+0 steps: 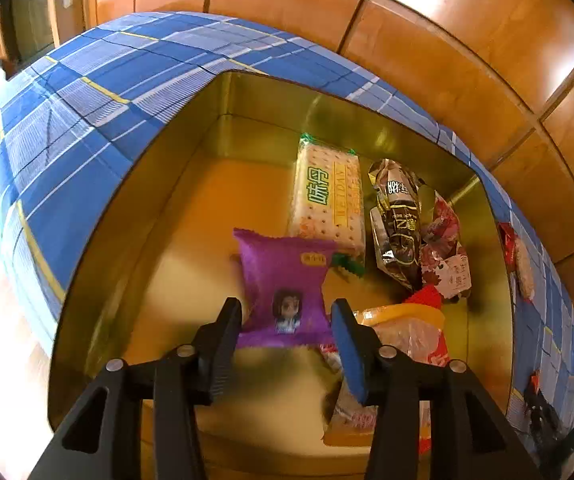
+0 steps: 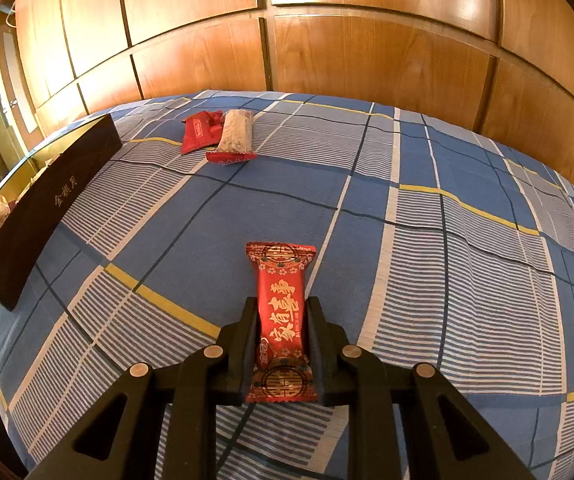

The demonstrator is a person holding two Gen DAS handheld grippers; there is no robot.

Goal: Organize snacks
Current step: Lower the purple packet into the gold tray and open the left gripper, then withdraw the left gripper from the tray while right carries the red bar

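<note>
Your left gripper (image 1: pixel 287 320) points down into the gold-lined box (image 1: pixel 135 208) on the blue plaid bedcover (image 1: pixel 99 96), its jaws parted to either side of a purple snack packet (image 1: pixel 283 284) that lies on the box floor; the pads stand clear of the wrapper, gripping nothing. Beyond the purple packet lies a cracker pack (image 1: pixel 329 196) with green lettering; to its right sit a dark gold-printed wrapper (image 1: pixel 399 216) and a red-and-white patterned packet (image 1: pixel 445 256), with an orange-rimmed clear packet (image 1: pixel 403 328) near the right finger. Your right gripper (image 2: pixel 283 332) hovers over the bedcover, jaws clamped on a red snack bar (image 2: pixel 281 312) with gold characters, held lengthwise between the pads. Far left on the bed, a small red packet (image 2: pixel 197 132) and a clear-wrapped grain bar (image 2: pixel 235 136) lie touching, beside the box's dark outer wall (image 2: pixel 43 208).
</note>
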